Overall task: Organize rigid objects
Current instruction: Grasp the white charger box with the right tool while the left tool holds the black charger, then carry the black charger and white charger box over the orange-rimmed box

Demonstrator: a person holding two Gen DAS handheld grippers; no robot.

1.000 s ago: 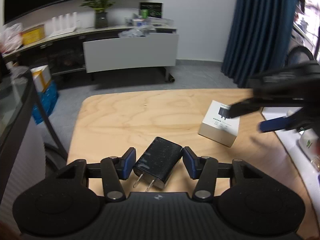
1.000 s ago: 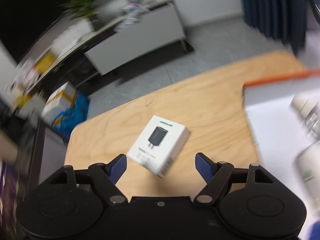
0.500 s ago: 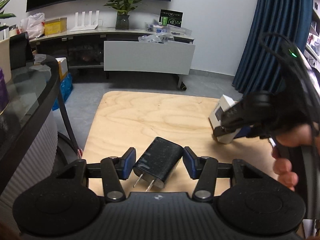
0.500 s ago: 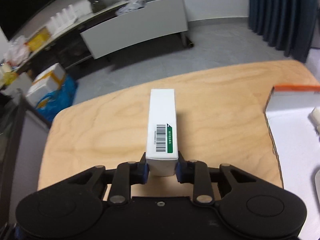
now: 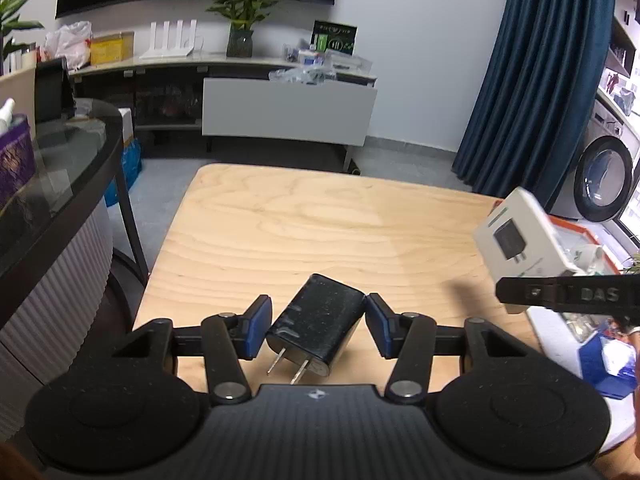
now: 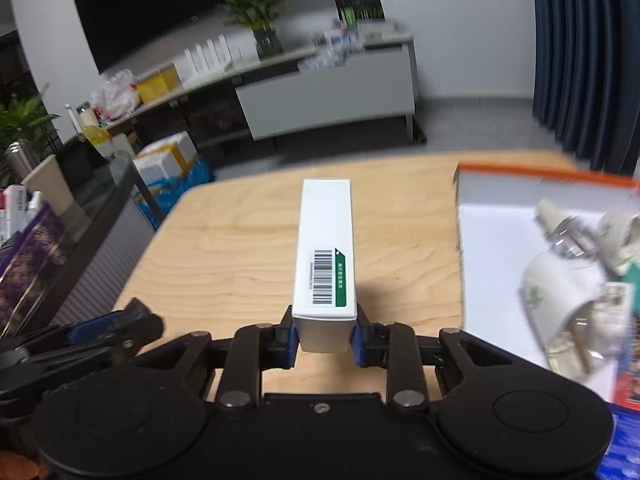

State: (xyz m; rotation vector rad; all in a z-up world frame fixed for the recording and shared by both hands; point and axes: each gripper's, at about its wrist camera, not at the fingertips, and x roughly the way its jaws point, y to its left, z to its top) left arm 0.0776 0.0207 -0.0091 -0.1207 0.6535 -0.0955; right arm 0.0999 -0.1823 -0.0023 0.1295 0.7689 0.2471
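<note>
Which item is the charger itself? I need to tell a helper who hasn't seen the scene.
Over the light wooden table, look between the left gripper. The glossy black rectangular plug there shows two bare metal prongs, unlike the white cardboard box.

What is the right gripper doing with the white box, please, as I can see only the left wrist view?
Observer: The right gripper is shut on the white box, with a blue pad pressed on each side at the box's near end.
Operator: Thank you. Is anything printed on the face turned up toward that camera?
Observer: Yes, a barcode label with a green strip sits on that narrow face.
Operator: And what lies in the tray to its right?
Observer: The white tray with an orange rim holds a white item with green print and a clear bottle.
</note>
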